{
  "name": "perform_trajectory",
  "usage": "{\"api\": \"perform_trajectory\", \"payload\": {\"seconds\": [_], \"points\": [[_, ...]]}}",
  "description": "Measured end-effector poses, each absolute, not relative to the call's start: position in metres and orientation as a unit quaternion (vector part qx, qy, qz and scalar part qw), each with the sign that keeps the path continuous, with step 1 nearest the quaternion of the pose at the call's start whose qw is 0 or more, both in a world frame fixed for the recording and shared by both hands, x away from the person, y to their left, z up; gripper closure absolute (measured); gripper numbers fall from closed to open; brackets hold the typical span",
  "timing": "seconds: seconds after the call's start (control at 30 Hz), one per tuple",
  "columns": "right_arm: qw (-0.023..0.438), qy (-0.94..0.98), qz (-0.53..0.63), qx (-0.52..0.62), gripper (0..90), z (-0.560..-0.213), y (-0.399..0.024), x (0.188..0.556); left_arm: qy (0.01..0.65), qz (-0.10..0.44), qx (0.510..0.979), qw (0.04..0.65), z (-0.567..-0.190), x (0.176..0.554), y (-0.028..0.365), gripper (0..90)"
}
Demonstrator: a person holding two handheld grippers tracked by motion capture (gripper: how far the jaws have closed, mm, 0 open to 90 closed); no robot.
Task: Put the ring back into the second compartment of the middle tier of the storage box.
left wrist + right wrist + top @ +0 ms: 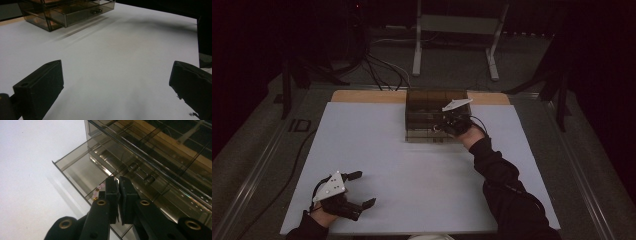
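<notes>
A boxy organiser of smoky brown, see-through plastic [432, 117] stands at the far middle of the white sheet [412, 165] covering the table. It is built of thin glossy walls and stacked shallow drawers, and one low drawer [82, 173] is slid out toward the person, its flat front and floor catching pale reflections. In that drawer, by its front wall, lies a small string of pale pink beads with gold-coloured bits [98, 192].

The right gripper [453, 122], matte black with brass-ringed screw holes and a grey three-cornered plate on top, sits at the front of the organiser; its jaws are pressed nearly together, and whether anything is pinched between them cannot be told. The black-sleeved forearm [497, 175] reaches to it from the near edge.

The left gripper [357, 190] rests well apart from the organiser, near the sheet's near left corner, jaws spread wide over bare sheet.

Behind the organiser a strip of wooden tabletop [362, 96] shows, then dark floor with cables [382, 70] and a white metal stand [457, 35].
</notes>
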State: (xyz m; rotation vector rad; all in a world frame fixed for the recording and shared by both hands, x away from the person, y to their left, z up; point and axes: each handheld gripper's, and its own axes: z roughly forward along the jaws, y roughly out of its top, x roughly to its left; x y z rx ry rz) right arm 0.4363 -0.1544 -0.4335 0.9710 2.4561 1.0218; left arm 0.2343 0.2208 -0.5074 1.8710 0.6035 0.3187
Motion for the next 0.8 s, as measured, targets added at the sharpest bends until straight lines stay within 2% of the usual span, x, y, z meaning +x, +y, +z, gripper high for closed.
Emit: {"api": "perform_trajectory", "payload": {"seconds": [0.8], "points": [[0.143,0.851,0.351,0.363,85.8,-0.451,-0.150,0.451,0.255,0.135,0.788,0.543,-0.508,0.234,0.221,0.8]]}}
